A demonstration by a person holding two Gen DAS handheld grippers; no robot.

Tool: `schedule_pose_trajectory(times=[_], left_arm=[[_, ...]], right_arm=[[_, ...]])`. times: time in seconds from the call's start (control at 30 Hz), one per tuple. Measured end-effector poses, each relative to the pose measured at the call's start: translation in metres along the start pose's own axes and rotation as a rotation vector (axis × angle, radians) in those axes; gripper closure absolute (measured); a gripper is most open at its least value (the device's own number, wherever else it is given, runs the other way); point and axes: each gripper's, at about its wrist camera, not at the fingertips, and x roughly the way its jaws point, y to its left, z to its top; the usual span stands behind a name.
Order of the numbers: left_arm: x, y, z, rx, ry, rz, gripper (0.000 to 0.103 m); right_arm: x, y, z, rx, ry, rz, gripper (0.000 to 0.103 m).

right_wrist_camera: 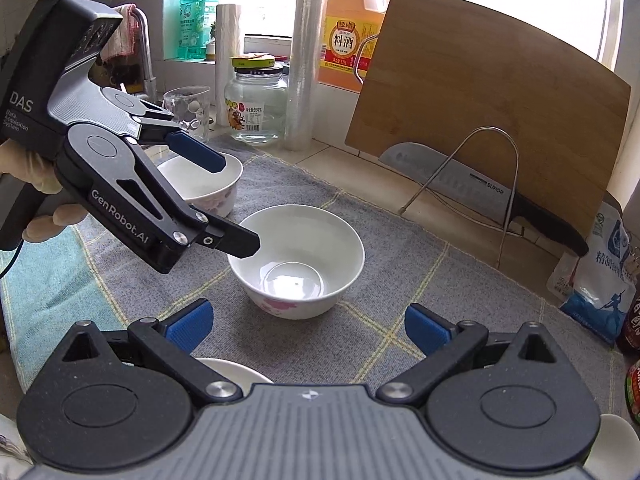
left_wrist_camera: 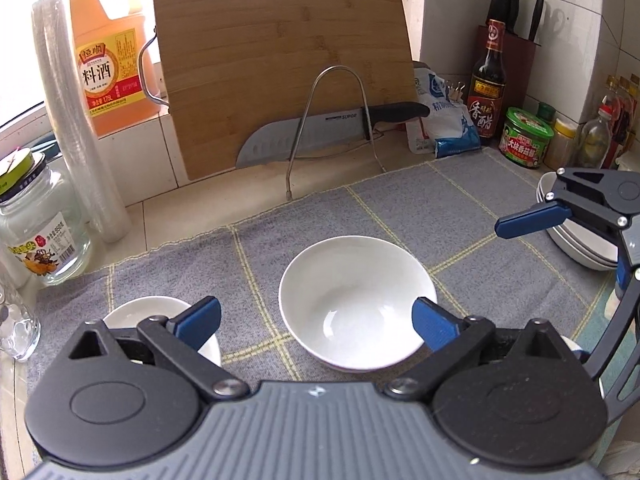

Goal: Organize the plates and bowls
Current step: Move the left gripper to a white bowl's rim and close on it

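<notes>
- The left tool (left_wrist_camera: 316, 322) stood with its blue fingers spread wide apart, gripping nothing.
- A white bowl (left_wrist_camera: 356, 304) sat upright on the grey checked cloth (left_wrist_camera: 460, 200) just ahead of that tool, between its two fingers; in the left wrist view the tool's right finger overlapped the bowl's rim, though contact could not be told.
- In the right wrist view the same bowl (right_wrist_camera: 298, 260) showed a pink flower pattern on its outer wall, and one finger of the left tool (right_wrist_camera: 228, 200) hung at its rim.
- A second white bowl (left_wrist_camera: 160, 320) lay under the left tool's left finger, close beside the first but apart from it.
- The right tool (right_wrist_camera: 308, 326) was also spread open and empty, with the flowered bowl ahead of it and the cloth below.
- In the left wrist view a stack of white dishes (left_wrist_camera: 576, 240) sat far to the right, behind the right tool (left_wrist_camera: 532, 220).
- Beyond the bowl, a cutting board (left_wrist_camera: 280, 64) leaned upright at the back of the counter (left_wrist_camera: 192, 208), with a knife (left_wrist_camera: 320, 128) in a wire rack (left_wrist_camera: 336, 120) in front of it.
</notes>
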Motion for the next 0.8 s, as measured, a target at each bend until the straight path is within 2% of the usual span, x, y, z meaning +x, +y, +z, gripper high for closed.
schedule_pose_trajectory(times=[0.33,0.47,0.63,0.8], left_arm=[[0.031,0.006,0.016,-0.002,0.037,-0.016,0.002],[0.039,0.009,0.021,0.006,0.053,0.004,0.002],[0.043,0.013,0.023,-0.006,0.059,-0.024,0.002],[0.049,0.017,0.026,-0.027,0.101,-0.048,0.004]], right_arm=[[0.03,-0.009,0.009,-0.054,0.033,0.067,0.0],[0.04,-0.012,0.011,-0.067,0.048,0.086,0.0],[0.051,-0.013,0.013,-0.075,0.066,0.109,0.0],[0.06,-0.01,0.014,-0.089,0.084,0.141,0.0]])
